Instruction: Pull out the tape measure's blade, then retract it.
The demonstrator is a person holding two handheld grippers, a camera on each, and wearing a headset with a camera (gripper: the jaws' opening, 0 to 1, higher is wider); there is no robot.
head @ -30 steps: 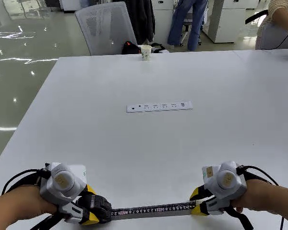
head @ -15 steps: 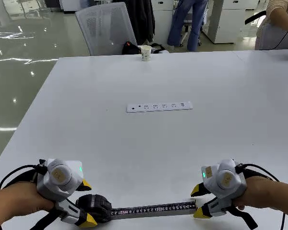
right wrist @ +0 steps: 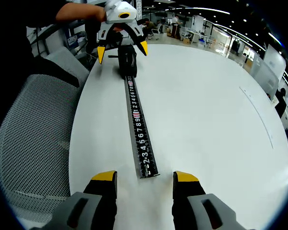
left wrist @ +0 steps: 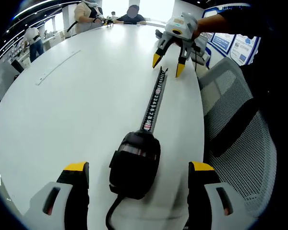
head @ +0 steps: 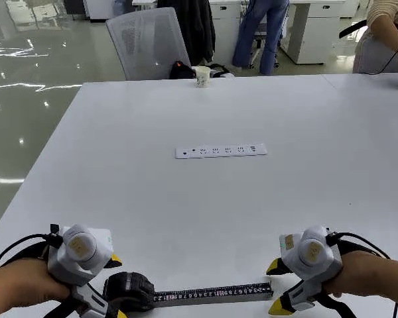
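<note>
The white table (head: 205, 199) has open surface from its near edge to the power strip (head: 220, 151) at its middle. The tape measure (head: 129, 290) lies along the near edge, its blade (head: 212, 293) drawn out. The head view crops the left gripper (left wrist: 139, 166), but its own view shows the jaws spread, clear of the case. The right gripper (right wrist: 145, 176) is released too, the blade tip lying free between its fingertips
</note>
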